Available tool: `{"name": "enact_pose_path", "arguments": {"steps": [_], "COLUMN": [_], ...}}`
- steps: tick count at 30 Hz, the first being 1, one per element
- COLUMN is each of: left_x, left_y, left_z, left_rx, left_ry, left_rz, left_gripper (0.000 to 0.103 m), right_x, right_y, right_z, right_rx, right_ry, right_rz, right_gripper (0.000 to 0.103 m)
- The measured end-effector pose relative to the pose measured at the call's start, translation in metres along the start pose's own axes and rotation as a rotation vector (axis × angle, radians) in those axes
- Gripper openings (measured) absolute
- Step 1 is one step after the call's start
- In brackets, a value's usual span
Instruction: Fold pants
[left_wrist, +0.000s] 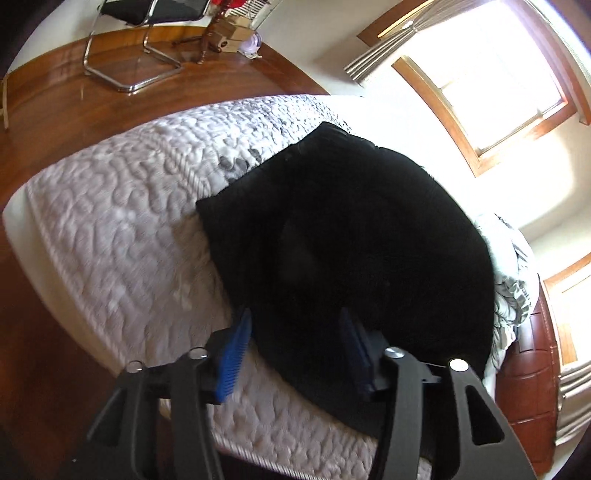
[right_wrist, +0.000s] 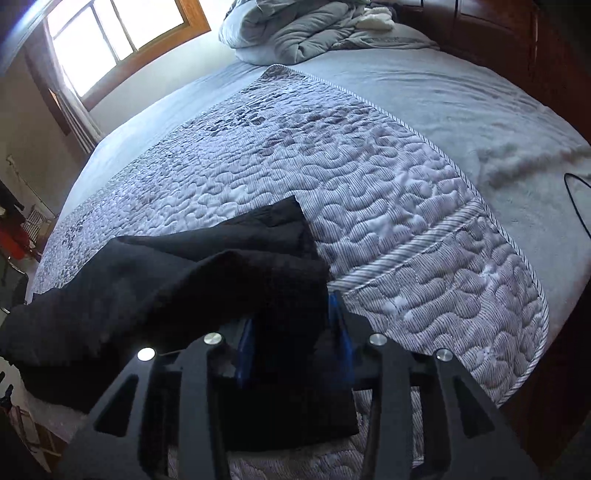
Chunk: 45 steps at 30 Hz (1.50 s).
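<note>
Left gripper (left_wrist: 295, 347) stands open, jaws astride the near edge of the black pants (left_wrist: 351, 240), pads clear of the cloth. Right gripper (right_wrist: 295, 347) is likewise open with cloth between its jaws. The pants lie doubled on the quilted pad (right_wrist: 406, 221). Withdraw both grippers straight back without dragging the fold, then smooth outward from the pants' centre.

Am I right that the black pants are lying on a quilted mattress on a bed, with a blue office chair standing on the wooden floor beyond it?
Nearly. The chair is black with a chrome frame, not blue, as the left wrist view shows. The black pants do lie on the quilted mattress, and the wooden floor beyond is as you say.
</note>
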<state>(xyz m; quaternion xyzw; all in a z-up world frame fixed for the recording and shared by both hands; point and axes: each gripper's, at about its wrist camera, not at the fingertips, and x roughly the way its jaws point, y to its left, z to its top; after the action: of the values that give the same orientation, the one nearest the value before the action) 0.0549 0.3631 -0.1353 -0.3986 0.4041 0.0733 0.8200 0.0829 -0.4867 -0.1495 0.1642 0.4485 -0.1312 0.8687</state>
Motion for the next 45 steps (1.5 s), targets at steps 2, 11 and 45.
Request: {"name": "enact_pose_path", "arguments": {"steps": [2,11,45], "left_x": [-0.007,0.008,0.065], "left_y": [-0.001,-0.030,-0.017], "left_z": [-0.008,-0.029,-0.034], "left_rx": [-0.025,-0.153,0.065], "left_ry": [-0.004,0.055,0.049], "left_rz": [-0.032,-0.095,0.145], "left_gripper": [0.074,0.096,0.078], "right_x": [-0.001,-0.023,-0.084], "right_y": [-0.004,-0.009,0.010], "right_z": [-0.004,-0.021,-0.035], "right_rx": [0.010,0.006,0.401], "right_ry": [0.004,0.008,0.059], "right_rz": [0.005,-0.020,0.466], "right_gripper": [0.045,0.063,0.084]}}
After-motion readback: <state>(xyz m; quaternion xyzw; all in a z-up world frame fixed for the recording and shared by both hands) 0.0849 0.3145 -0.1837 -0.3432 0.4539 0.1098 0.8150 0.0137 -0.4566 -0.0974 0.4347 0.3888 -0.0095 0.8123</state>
